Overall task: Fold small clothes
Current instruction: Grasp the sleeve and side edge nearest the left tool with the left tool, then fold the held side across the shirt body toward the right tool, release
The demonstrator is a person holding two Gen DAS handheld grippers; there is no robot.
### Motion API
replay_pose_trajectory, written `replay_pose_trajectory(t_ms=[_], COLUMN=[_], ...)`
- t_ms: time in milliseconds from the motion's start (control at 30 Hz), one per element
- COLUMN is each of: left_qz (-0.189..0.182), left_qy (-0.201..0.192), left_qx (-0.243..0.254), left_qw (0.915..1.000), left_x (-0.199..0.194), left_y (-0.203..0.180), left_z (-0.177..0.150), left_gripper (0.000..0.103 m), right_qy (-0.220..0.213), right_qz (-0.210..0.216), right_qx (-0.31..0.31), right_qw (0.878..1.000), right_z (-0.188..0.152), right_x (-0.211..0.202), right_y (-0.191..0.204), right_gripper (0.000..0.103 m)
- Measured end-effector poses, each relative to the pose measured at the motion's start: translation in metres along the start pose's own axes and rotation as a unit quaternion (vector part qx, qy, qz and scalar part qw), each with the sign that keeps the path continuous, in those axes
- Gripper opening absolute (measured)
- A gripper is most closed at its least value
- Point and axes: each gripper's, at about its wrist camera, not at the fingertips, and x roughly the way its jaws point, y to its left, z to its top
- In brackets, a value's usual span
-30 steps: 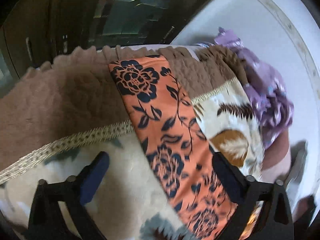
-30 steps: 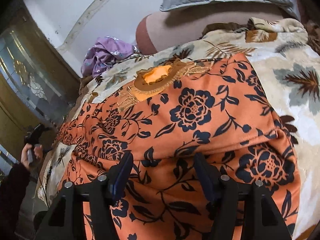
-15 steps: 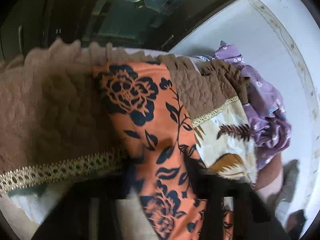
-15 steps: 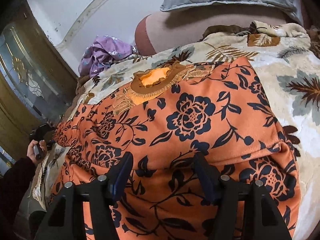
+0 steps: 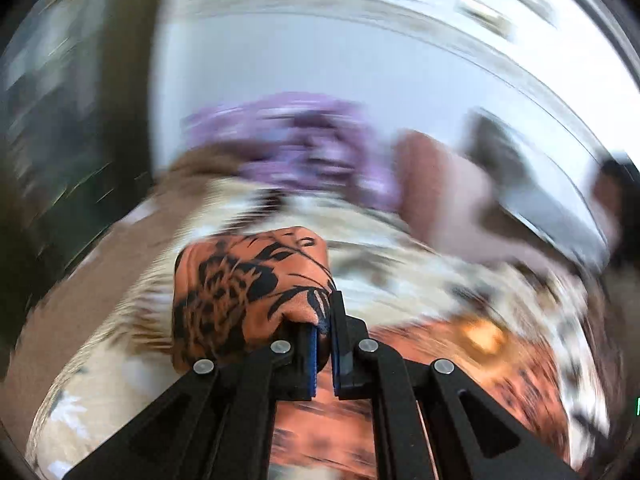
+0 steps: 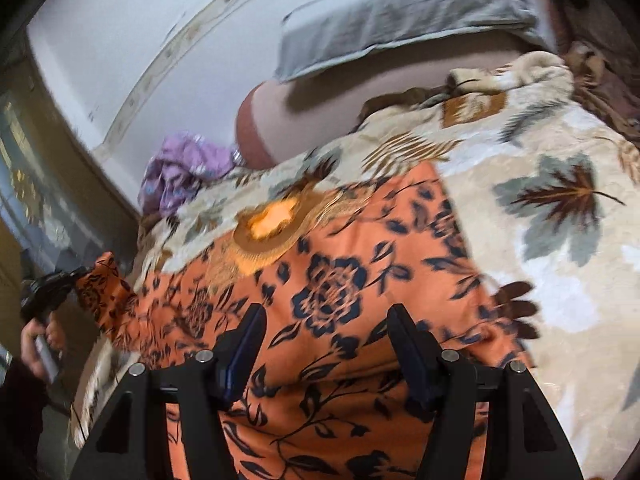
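Leaf-print bedspread [image 6: 560, 240] carries the orange floral garment [image 6: 340, 280], mostly flat and unfolded; the left gripper [image 5: 324, 320] pinches its sleeve, lifted for a first fold, while the right gripper [image 6: 324, 320] hovers spread above it

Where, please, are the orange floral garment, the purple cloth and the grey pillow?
orange floral garment [image 6: 332, 292]: right wrist view, large dark flower.
purple cloth [image 6: 180, 172]: right wrist view, crumpled middle.
grey pillow [image 6: 400, 20]: right wrist view, top face.

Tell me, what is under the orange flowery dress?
The orange flowery dress lies on a cream blanket with leaf prints, which shows all around it. What is beneath the dress's middle is covered. The left gripper pinches its sleeve; the right gripper is open above it.
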Motion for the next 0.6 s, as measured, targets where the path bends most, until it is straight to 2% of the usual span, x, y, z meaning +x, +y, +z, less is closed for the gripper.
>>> replay_pose_trajectory(t_ms=[67, 100, 133, 200, 267, 333, 367, 400, 467, 567, 600], left_qz=[-0.033, -0.055, -0.066, -0.098, -0.101, -0.112, -0.111, -0.105, -0.093, -0.093, -0.087], left_qy=[0.012, 0.020, 0.025, 0.050, 0.079, 0.118, 0.129, 0.143, 0.136, 0.130, 0.126], left_qx=[0.052, 0.086, 0.102, 0.148, 0.184, 0.227, 0.238, 0.253, 0.262, 0.271, 0.265], left_qw=[0.9980, 0.9946, 0.9923, 0.9828, 0.9746, 0.9604, 0.9561, 0.9510, 0.9508, 0.9493, 0.9520], left_x=[-0.005, -0.008, -0.008, -0.005, -0.001, 0.006, 0.006, 0.006, -0.007, -0.024, -0.032], left_y=[-0.056, -0.094, -0.115, -0.173, -0.214, -0.252, -0.260, -0.268, -0.266, -0.244, -0.228], left_z=[-0.008, -0.018, -0.022, -0.046, -0.071, -0.105, -0.115, -0.129, -0.148, -0.159, -0.160], left_gripper=[0.005, 0.005, 0.005, 0.006, 0.006, 0.015, 0.030, 0.052, 0.070, 0.071, 0.071], right_qy=[-0.012, -0.018, -0.025, -0.037, -0.046, -0.050, -0.048, -0.046, -0.044, -0.026, -0.019], right_qz=[0.001, 0.002, 0.003, 0.006, 0.003, 0.005, 0.009, 0.011, 0.017, 0.020, 0.020], right_qx=[0.030, 0.042, 0.056, 0.082, 0.099, 0.115, 0.124, 0.135, 0.150, 0.142, 0.134], right_qw=[0.999, 0.999, 0.998, 0.996, 0.994, 0.992, 0.991, 0.990, 0.988, 0.989, 0.991], right_z=[0.007, 0.009, 0.012, 0.016, 0.020, 0.022, 0.023, 0.023, 0.022, 0.020, 0.018], right_x=[-0.008, -0.012, -0.016, -0.024, -0.031, -0.035, -0.036, -0.036, -0.037, -0.030, -0.027], right_y=[-0.013, -0.018, -0.024, -0.036, -0.046, -0.054, -0.057, -0.060, -0.063, -0.057, -0.053], right_gripper=[0.066, 0.066, 0.066, 0.067, 0.067, 0.067, 0.067, 0.071, 0.075, 0.079, 0.079])
